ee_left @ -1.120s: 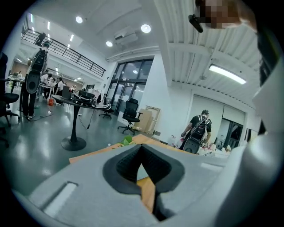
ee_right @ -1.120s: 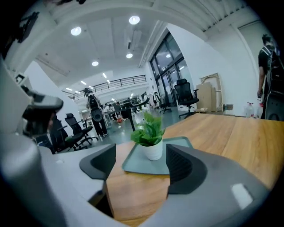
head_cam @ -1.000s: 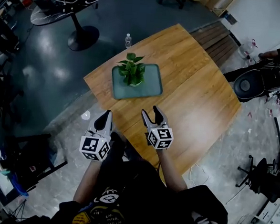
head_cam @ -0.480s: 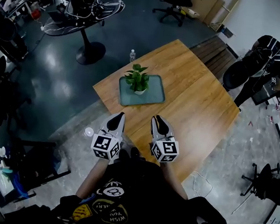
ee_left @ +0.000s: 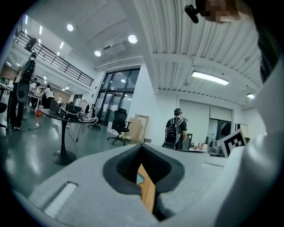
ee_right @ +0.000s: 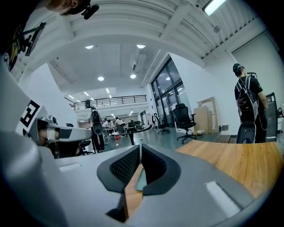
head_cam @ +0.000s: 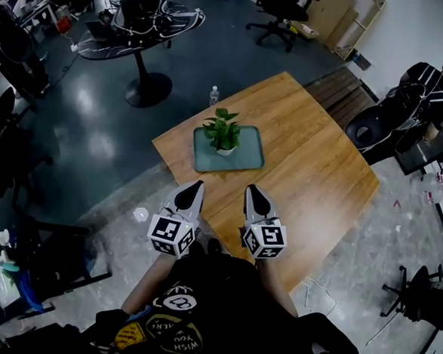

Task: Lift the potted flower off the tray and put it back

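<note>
Raised since earlier, the left gripper (head_cam: pixel 197 186) and right gripper (head_cam: pixel 251 190) are held at six o'clock of the tray (head_cam: pixel 247 158). Both pairs of fingers are closed on nothing, the right's newly. The potted flower (head_cam: pixel 223 132) is not yet lifted.

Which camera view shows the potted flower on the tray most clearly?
The head view: the whole potted flower stands upright on the green tray, seen from above. The left gripper view and the right gripper view show only a thin sliver of tray past their closed jaws; the flower itself is hidden there.
</note>
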